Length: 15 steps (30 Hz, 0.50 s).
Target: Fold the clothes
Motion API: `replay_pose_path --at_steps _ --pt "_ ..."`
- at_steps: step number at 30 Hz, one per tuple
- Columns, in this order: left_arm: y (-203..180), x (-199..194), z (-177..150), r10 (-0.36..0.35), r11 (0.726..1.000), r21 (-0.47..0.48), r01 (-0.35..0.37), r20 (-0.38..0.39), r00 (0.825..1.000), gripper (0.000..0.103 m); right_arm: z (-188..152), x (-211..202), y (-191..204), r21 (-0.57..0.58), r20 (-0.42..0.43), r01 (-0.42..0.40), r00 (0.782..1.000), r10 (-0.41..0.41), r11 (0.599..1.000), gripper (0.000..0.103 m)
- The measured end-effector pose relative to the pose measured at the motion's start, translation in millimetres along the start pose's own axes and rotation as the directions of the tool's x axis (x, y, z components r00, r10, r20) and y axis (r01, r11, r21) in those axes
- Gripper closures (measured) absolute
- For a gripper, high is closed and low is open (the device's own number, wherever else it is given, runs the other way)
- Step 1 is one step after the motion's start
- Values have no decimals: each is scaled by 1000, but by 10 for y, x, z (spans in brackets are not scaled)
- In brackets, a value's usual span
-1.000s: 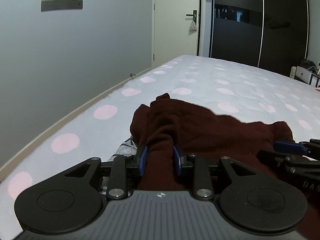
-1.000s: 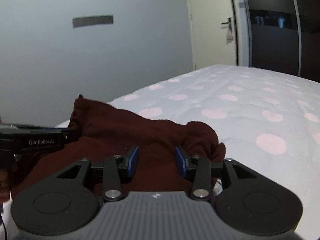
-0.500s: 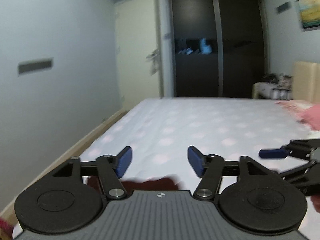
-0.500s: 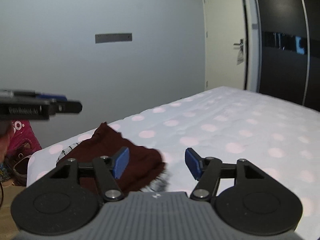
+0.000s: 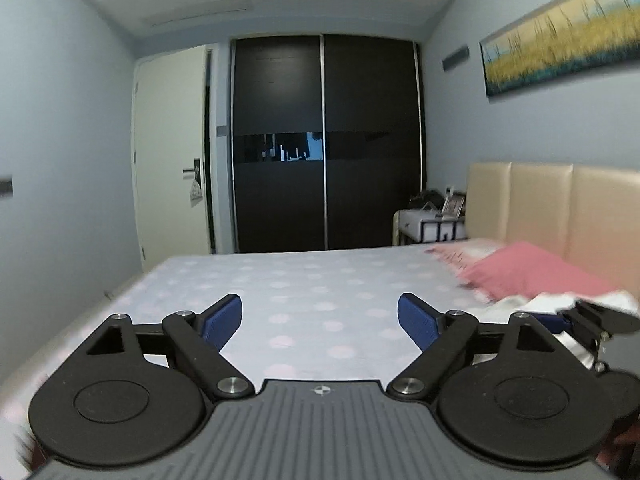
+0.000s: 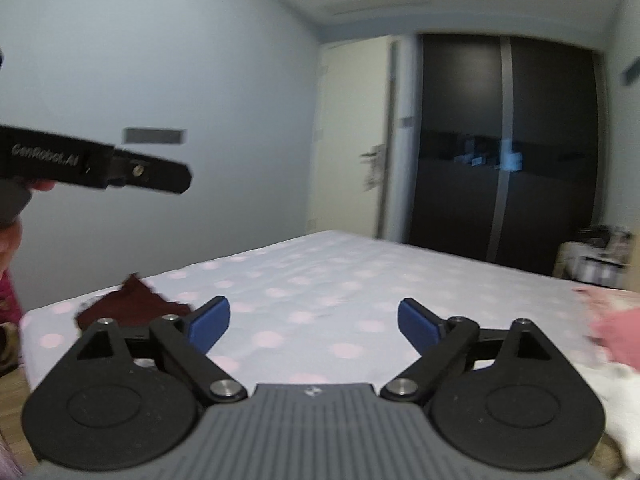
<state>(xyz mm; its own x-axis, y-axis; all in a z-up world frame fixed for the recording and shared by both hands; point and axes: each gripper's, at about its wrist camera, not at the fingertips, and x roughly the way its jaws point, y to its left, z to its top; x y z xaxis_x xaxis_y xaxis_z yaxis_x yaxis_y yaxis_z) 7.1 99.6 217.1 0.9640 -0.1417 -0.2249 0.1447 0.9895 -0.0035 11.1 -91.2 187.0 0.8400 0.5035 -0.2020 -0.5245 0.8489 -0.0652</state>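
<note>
A dark maroon garment point(image 6: 128, 304) lies crumpled on the near left corner of the bed, seen only in the right wrist view. My left gripper point(image 5: 320, 324) hangs over the dotted sheet, jaws opening wide with nothing between them. My right gripper point(image 6: 314, 325) is likewise opening and holds nothing. Both are well clear of the maroon garment. In the right wrist view the left gripper point(image 6: 176, 176) shows side-on at the upper left, held by a hand. A white garment point(image 5: 520, 306) lies at the right, by the right gripper point(image 5: 560, 320).
The bed point(image 5: 320, 280) has a pale sheet with pink dots. A pink pillow point(image 5: 528, 272) rests against the beige headboard point(image 5: 540, 208). A dark sliding wardrobe point(image 5: 324, 144), a door point(image 5: 172, 160) and a cluttered nightstand point(image 5: 432, 224) stand beyond the bed.
Both grippers let go of the maroon garment, opened wide, rose and swung right toward the headboard end. The garment dropped out of the left view and lies far left in the right view.
</note>
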Motion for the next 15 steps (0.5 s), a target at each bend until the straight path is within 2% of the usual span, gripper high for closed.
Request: replay_pose_path --at_steps 3,5,8,10,12,15 --pt "-284 -23 -295 -11 997 -79 11 0 1000 17 -180 -348 -191 31 22 83 996 -84 996 3" --pt "-448 -38 -508 -6 997 -73 5 -9 1000 17 -353 -545 -278 56 24 144 989 -145 988 3" --pt "-675 -77 -862 37 999 7 -37 -37 999 17 -623 -740 -368 55 -1 231 973 -231 971 3" --pt "-786 -98 -1103 67 997 28 -65 -75 995 17 -802 -792 -391 48 -23 283 959 -282 958 3" --pt "-807 -57 -1339 88 996 2 -88 -140 986 17 -985 -817 -413 75 -69 325 945 -321 943 3" --pt "-829 47 -1637 91 995 -17 -98 -242 966 17 -1219 -860 -474 161 -145 345 935 -323 925 3"
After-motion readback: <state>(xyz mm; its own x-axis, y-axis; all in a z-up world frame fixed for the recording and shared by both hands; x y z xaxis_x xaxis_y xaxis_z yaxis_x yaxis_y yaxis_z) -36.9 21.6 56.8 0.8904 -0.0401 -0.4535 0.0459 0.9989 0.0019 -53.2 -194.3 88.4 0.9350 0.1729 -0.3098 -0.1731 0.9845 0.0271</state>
